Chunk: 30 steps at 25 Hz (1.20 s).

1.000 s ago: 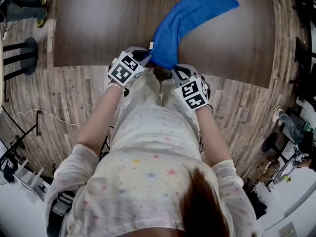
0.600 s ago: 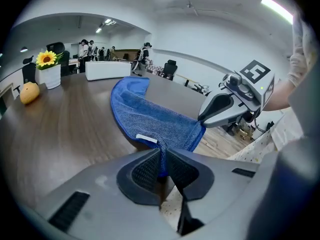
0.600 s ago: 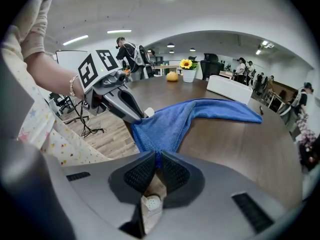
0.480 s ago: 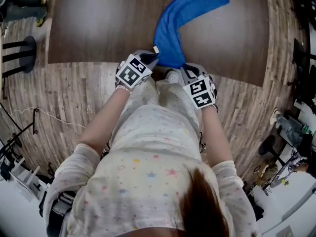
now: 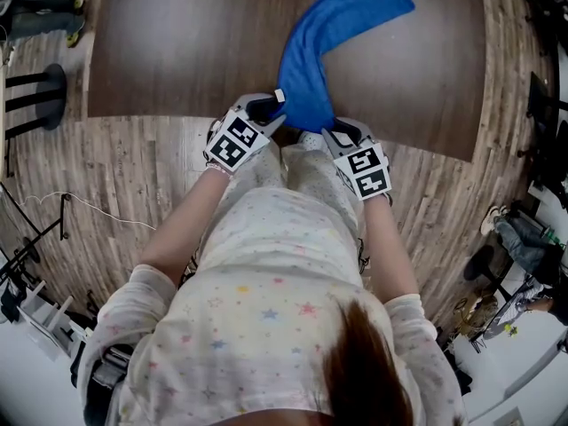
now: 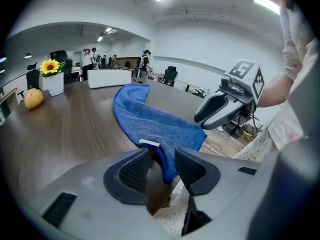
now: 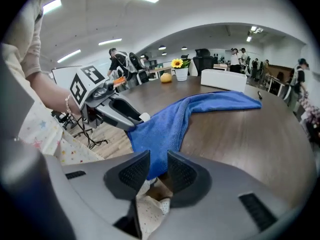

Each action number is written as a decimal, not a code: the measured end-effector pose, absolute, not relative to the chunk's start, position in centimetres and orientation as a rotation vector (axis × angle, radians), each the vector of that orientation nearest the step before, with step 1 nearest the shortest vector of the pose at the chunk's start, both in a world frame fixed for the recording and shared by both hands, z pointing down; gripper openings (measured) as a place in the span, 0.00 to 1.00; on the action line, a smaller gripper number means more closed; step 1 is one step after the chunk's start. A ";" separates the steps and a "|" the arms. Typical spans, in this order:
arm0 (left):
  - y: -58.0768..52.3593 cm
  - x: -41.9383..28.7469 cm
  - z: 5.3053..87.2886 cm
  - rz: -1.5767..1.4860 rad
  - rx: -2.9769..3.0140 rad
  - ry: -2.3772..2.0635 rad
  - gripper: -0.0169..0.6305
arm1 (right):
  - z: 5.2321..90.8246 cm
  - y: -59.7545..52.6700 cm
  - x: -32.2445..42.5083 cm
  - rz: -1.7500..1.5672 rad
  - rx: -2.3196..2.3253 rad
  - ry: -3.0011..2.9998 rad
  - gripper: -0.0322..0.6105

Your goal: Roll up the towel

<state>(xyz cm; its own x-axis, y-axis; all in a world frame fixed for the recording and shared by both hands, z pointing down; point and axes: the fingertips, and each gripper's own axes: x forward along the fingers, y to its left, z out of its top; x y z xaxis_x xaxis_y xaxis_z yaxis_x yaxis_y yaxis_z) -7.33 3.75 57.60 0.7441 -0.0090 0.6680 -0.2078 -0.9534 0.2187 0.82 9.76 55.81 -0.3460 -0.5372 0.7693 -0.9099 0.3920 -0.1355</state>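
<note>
A blue towel (image 5: 324, 43) lies in a long curved strip across the brown table (image 5: 177, 51), and its near end hangs over the near edge. My left gripper (image 5: 271, 106) stands at the near left corner. In the left gripper view its jaws have just been opening around that corner (image 6: 162, 156), which carries a white tag, and a gap shows beside the cloth. My right gripper (image 5: 333, 131) is shut on the near right corner (image 7: 158, 166), with cloth filling the space between its pads. Each gripper shows in the other's view, the left gripper (image 7: 125, 115) and the right gripper (image 6: 215, 115).
A sunflower pot (image 6: 50, 76) and an orange fruit (image 6: 33, 99) stand at the table's far end. A black stool (image 5: 35, 96) stands on the wooden floor to the left. People stand far off in the room.
Both grippers have shifted a short way along the table's near edge with the towel's near end. They have kept still over the last half second.
</note>
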 end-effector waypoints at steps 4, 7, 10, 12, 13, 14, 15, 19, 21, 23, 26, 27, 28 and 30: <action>2.3 -8.1 56.2 0.949 2.694 -0.164 0.26 | 53.9 8.4 1.5 0.803 1.342 -2.035 0.22; 0.5 -8.3 55.3 0.917 2.725 -0.146 0.26 | 53.0 6.4 1.9 0.792 1.422 -2.016 0.22; -1.5 -8.0 54.1 0.887 2.761 -0.125 0.26 | 52.4 4.4 2.7 0.786 1.502 -1.983 0.22; -2.9 -7.8 53.4 0.868 2.782 -0.111 0.26 | 52.1 3.0 3.1 0.788 1.553 -1.963 0.22; -3.6 -7.8 53.1 0.859 2.791 -0.103 0.26 | 52.0 2.4 3.4 0.786 1.579 -1.951 0.22; -4.3 -7.8 52.8 0.851 2.799 -0.095 0.26 | 51.9 1.9 3.6 0.785 1.604 -1.937 0.22; -5.0 -7.8 52.7 0.844 2.808 -0.086 0.26 | 51.8 1.3 3.9 0.783 1.628 -1.923 0.22; -7.4 -7.9 52.0 0.820 2.847 -0.061 0.26 | 51.2 -0.7 5.1 0.767 1.708 -1.872 0.22; -8.3 -7.8 51.7 0.808 2.868 -0.056 0.26 | 50.8 -1.4 5.7 0.758 1.743 -1.854 0.22; -9.1 -7.4 51.4 0.796 2.879 -0.062 0.26 | 50.5 -2.2 6.6 0.751 1.770 -1.839 0.22; -10.2 -6.2 51.2 0.773 2.868 -0.093 0.26 | 50.4 -3.3 8.2 0.745 1.777 -1.831 0.22; -10.6 -5.7 51.2 0.765 2.861 -0.107 0.26 | 50.5 -3.7 8.8 0.743 1.772 -1.832 0.22; -11.0 -5.2 51.3 0.760 2.854 -0.122 0.26 | 50.7 -4.3 9.4 0.740 1.767 -1.834 0.22; -12.1 -4.0 51.6 0.753 2.845 -0.151 0.26 | 51.1 -5.7 10.8 0.736 1.759 -1.840 0.22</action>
